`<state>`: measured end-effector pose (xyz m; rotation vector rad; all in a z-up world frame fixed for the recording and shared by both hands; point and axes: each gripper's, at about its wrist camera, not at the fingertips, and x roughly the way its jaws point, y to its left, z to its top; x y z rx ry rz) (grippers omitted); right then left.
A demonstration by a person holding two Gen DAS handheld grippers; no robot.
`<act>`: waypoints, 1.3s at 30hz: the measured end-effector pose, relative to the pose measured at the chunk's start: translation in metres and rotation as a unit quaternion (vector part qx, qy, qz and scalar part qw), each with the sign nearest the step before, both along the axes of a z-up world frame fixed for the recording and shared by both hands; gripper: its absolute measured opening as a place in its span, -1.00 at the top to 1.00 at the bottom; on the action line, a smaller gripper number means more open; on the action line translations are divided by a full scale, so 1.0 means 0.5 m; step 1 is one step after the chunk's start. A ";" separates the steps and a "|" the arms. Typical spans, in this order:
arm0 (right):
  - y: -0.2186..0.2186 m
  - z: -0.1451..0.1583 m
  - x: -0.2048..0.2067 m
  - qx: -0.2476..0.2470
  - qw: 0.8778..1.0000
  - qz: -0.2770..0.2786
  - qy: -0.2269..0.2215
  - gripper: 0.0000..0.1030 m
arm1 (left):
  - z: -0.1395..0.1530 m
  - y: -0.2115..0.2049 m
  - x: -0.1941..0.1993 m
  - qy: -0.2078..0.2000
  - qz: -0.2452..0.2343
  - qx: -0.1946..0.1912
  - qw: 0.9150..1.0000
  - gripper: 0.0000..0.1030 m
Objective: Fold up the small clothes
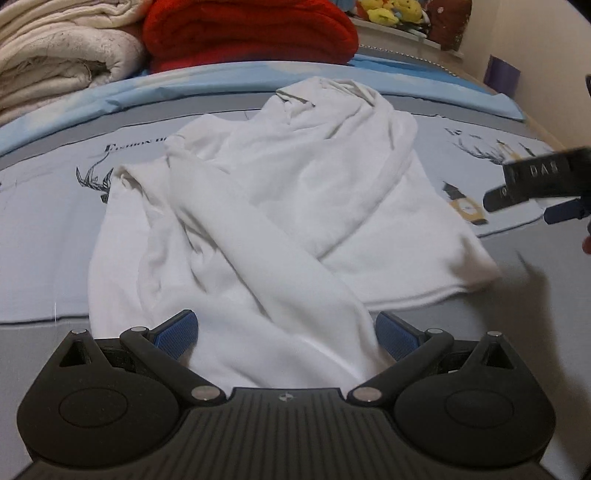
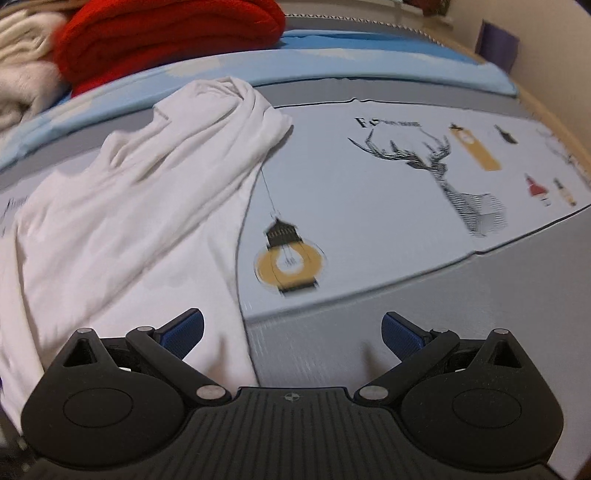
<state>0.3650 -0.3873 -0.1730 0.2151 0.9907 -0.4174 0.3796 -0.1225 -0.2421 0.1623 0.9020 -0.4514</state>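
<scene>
Black ribbed housing fills the bottom of both wrist views. On the left gripper (image 1: 286,334), the two blue-padded fingers (image 1: 177,334) are spread wide, and a thick fold of a white cotton garment (image 1: 258,206) runs down between them toward the housing; whether the pads touch the cloth cannot be told. The right gripper (image 2: 291,334) also has its fingers (image 2: 400,334) spread wide and holds nothing. Its left pad sits over the garment's (image 2: 122,206) near edge, while its right pad is over bare grey bedding.

Beyond the fingers, the white garment lies crumpled and loosely folded on a grey-and-white printed bed sheet (image 2: 369,206), with a yellow lantern drawing (image 2: 290,260) just beside its right edge and a black line-drawn deer (image 2: 443,166) farther right. In the left view, the right gripper (image 1: 517,201) shows at the right edge, apart from the cloth.

Farther back lie a pale blue sheet (image 1: 221,79), then a folded red blanket (image 1: 247,33) and a rolled cream blanket (image 1: 62,55).
</scene>
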 end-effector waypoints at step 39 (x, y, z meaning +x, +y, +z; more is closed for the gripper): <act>-0.071 0.026 -0.073 0.121 0.990 -0.015 -0.074 0.62 | 0.101 0.232 0.146 0.031 0.204 -0.084 0.975 0.71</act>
